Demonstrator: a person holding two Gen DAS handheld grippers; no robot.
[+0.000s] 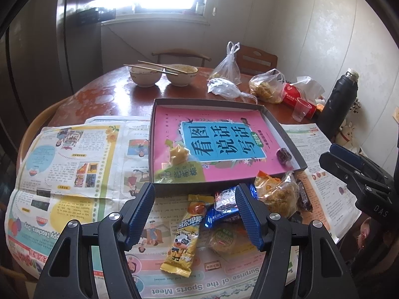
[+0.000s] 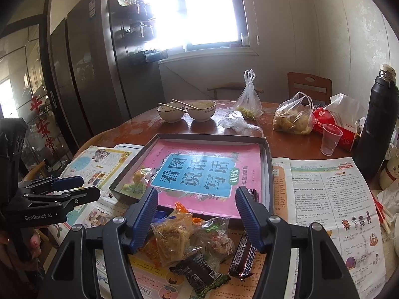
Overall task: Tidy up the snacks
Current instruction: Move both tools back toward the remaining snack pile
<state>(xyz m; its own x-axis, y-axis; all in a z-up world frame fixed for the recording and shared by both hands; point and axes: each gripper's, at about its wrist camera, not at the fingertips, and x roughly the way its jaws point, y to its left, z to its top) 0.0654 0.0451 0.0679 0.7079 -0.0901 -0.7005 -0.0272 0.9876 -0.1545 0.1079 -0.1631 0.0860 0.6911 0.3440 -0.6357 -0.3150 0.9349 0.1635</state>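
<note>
A loose heap of snacks lies on newspaper in front of a dark shallow tray lined with a pink book. In the heap are a yellow milk-candy packet, blue packets, a round green-labelled cake, a clear bag of crumbly snack, a Snickers bar and a dark packet. Inside the tray lie a yellow wrapped sweet and a dark purple sweet. My left gripper hovers open over the heap, holding nothing. My right gripper is open above the crumbly bag, also holding nothing.
Two bowls with chopsticks stand at the table's far side. Plastic food bags, a red tissue pack, a clear cup and a tall black flask crowd the right. Newspaper covers the near table. Chairs stand behind.
</note>
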